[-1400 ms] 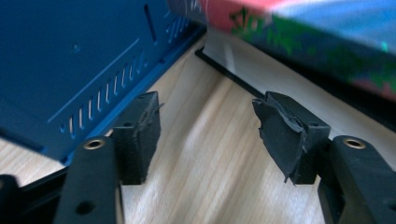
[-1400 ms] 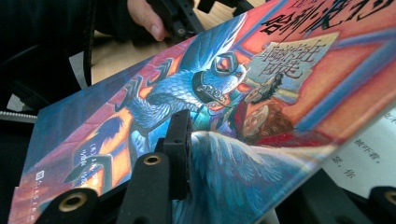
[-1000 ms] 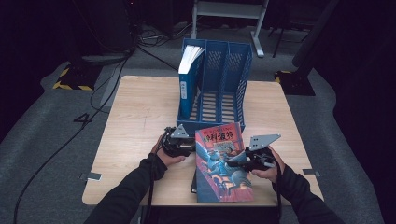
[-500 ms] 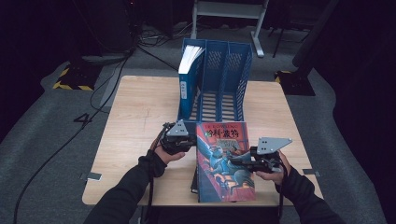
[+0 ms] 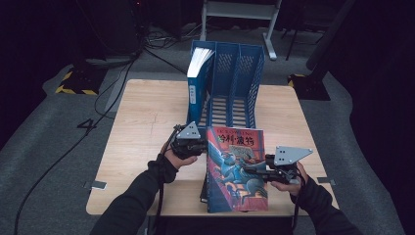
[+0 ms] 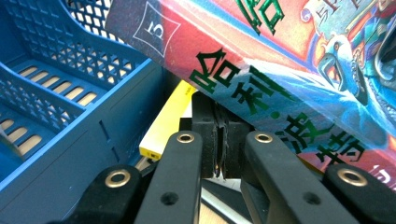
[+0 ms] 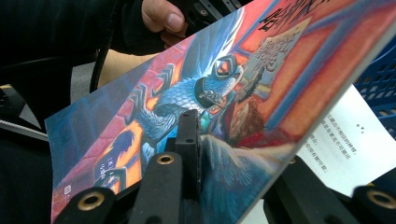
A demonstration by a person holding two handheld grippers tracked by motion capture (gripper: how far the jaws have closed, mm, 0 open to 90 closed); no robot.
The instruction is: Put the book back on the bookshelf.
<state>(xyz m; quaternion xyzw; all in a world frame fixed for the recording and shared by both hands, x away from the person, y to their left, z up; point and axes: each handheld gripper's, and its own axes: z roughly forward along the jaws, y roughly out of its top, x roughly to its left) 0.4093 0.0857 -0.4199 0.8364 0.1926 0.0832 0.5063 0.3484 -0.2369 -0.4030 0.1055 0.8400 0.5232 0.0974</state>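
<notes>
The right gripper [image 5: 255,170] holds the front cover [image 7: 196,98] of the colourful book [image 5: 236,169] near its right edge; in the right gripper view 1 finger lies on top of the cover and the other below it, so the fingers are closed on the cover alone, and a white printed page [image 7: 343,135] shows under it. The book lies at the front part of the table [image 5: 142,127], on top of another dark book, just in front of the blue file rack [image 5: 235,83], which has 3 compartments; a blue binder [image 5: 196,78] stands in its left one, the other 2 look empty. The left gripper [image 6: 219,140] is at the spine side of the book, under its raised edge, with the fingers pressed together and nothing seen between them; a yellow book [image 6: 168,126] lies just beyond them. The step in hand appears to be to lift the book so it can go upright into a free compartment. To do this well, the person probably should not pull on the thin cover only, because it may bend or tear and the block of pages will hang down; it is better to let the cover close and take the whole thickness near the right edge; the left gripper can support the spine from below, so the book rises level; then the book should be turned upright with the spine down before it approaches the rack, so that it does not hit the dividers.
</notes>
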